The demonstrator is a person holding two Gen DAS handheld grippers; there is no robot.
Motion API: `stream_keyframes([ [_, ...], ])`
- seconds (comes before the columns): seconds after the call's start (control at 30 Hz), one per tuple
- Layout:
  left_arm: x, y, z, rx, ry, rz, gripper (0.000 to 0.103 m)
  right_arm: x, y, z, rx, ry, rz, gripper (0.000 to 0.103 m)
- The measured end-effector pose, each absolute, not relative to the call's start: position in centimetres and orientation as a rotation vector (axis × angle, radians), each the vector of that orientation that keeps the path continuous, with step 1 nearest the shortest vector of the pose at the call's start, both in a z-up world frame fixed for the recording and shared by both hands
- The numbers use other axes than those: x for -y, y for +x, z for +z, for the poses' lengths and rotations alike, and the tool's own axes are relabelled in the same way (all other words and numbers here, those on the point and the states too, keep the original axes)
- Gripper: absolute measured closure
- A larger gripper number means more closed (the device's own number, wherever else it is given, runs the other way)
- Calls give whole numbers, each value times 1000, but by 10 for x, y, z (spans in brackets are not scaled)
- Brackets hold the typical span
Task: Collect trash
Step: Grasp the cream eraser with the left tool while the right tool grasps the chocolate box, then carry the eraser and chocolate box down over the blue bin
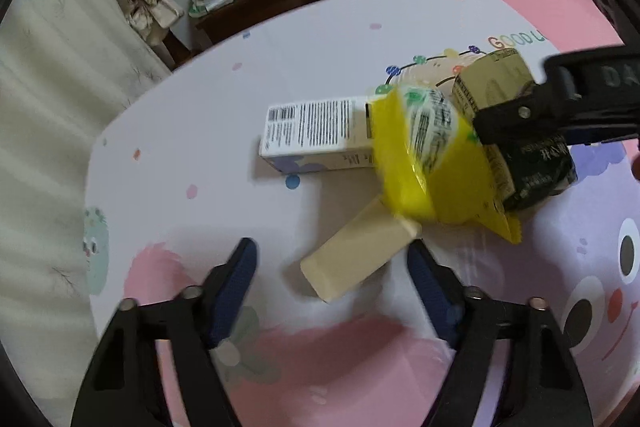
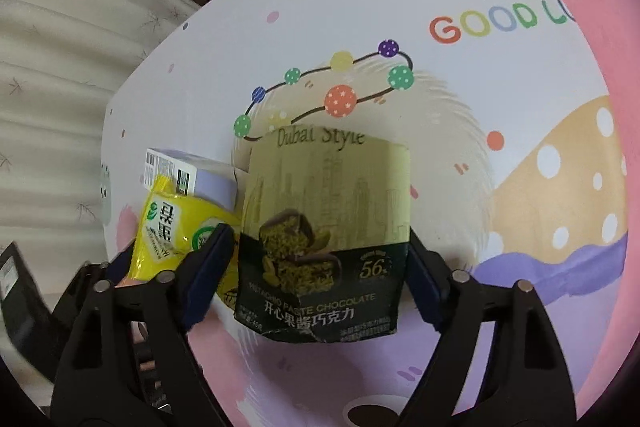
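On the cartoon mat [image 2: 520, 75], the right gripper [image 2: 322, 259] squeezes the chocolate box [image 2: 326, 227]. Left of it lie a yellow wrapper [image 1: 432, 163], white box [image 1: 312, 135] and cream box [image 1: 356, 259]. The left gripper [image 1: 332, 267] gapes wide, holding nothing.

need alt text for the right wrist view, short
The right gripper is shut on a green and beige pistachio chocolate box, held above a cartoon-printed table mat. A yellow plastic snack wrapper and a white and lilac carton sit to its left.
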State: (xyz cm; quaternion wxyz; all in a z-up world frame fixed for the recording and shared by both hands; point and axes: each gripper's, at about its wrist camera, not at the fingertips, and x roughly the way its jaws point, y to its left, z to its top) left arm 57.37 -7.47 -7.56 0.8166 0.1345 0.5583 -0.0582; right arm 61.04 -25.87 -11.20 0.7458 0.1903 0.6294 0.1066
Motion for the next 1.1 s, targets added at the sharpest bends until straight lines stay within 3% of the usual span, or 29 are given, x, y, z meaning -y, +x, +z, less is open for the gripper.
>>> stream_keyframes([
  [0.2,67,587,-93,-1245,188,-150,66,270,599,-111,-1363,420,259,34],
  [0.3,64,590,-96,-1250,139,-147,77,277,589,-107,-1352,449,270,35],
  [0.73,49,544,-86,-1222,-2,-63,78,301,522,-66,-1249,544,331,37],
  [1.1,52,403,-20,-1108,-84,-79,78,283,396,-20,-1164,578,365,37],
])
